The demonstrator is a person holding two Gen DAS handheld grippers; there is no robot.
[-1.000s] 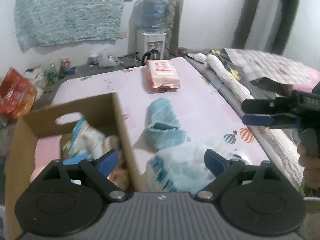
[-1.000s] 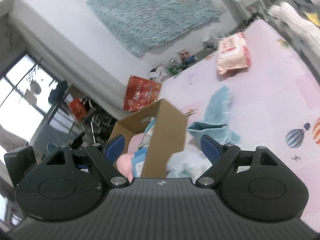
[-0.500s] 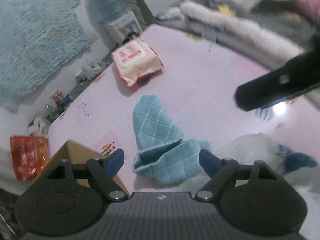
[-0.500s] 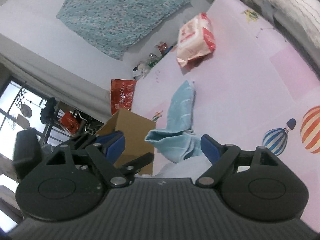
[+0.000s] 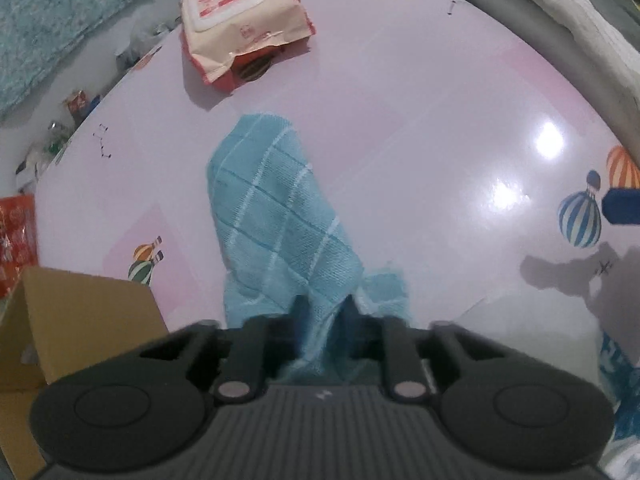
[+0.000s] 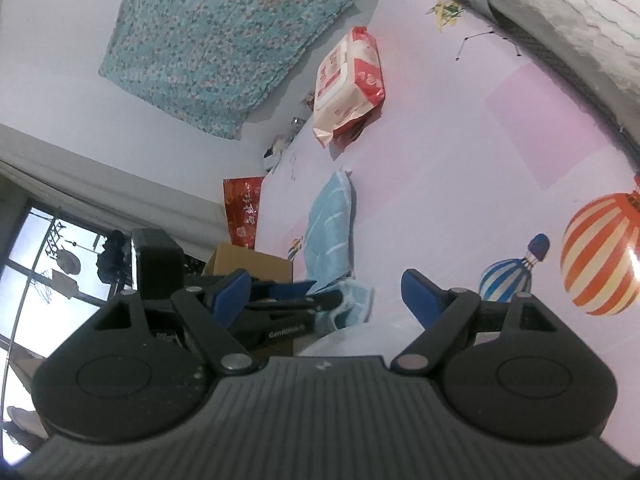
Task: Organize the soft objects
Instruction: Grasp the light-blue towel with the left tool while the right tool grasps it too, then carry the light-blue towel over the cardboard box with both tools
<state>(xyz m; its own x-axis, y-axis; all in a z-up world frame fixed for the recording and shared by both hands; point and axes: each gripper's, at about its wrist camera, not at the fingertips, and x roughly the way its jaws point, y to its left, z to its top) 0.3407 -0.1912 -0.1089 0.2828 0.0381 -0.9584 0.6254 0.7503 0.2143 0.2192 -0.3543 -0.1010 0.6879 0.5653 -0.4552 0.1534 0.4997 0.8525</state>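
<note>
A light blue checked cloth lies crumpled on the pink table cover. My left gripper points steeply down at the cloth's near end; its jaws are closing, and a fold of the cloth is pinched between the two dark fingers. In the right wrist view the same cloth shows with the left gripper gripping its near edge. My right gripper hangs open just beside it, with nothing held between its blue pads. One of its pads shows at the right edge of the left wrist view.
A pack of wet wipes lies further back on the table. A cardboard box stands at the near left. A white and blue plastic pack lies at the near right. Rolled bedding borders the table's right side.
My left gripper swung from above the box, dropped onto the blue cloth and its fingers closed on it. The right gripper sank and rolled, staying open.
</note>
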